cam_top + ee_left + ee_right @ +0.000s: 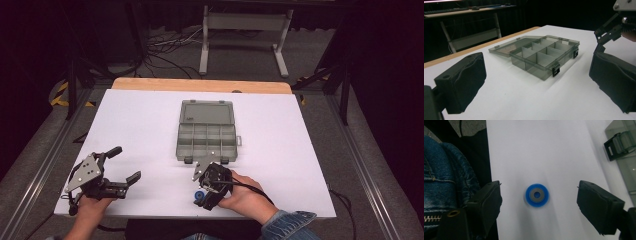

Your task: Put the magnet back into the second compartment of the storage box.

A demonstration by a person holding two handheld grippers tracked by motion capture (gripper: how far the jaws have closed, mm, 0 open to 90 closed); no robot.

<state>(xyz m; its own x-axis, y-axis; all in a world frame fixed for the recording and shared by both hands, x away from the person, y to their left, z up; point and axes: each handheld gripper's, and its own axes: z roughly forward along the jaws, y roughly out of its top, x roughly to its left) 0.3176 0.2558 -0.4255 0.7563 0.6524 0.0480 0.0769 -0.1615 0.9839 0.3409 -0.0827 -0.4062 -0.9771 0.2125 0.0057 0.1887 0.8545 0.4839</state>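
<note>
A small blue disc [537, 195] with a grey ring at its centre lies flat on the white table [300, 150], near the front edge. My right gripper [539, 187] points straight down over it, open, with one jaw on each side of the disc and neither pad touching it. In the high view this gripper [204, 199] stands just in front of an open grey compartment box [206, 137], and the disc [199, 195] peeks out beneath it. My left gripper [129, 162] rests at the table's front left, open and holding nothing.
The box [544, 56] has several empty compartments, its lid [207, 112] laid back flat and two black latches on its near side. A person's denim sleeve [446, 175] hangs at the table's front edge. A bench frame [245, 30] stands beyond the table.
</note>
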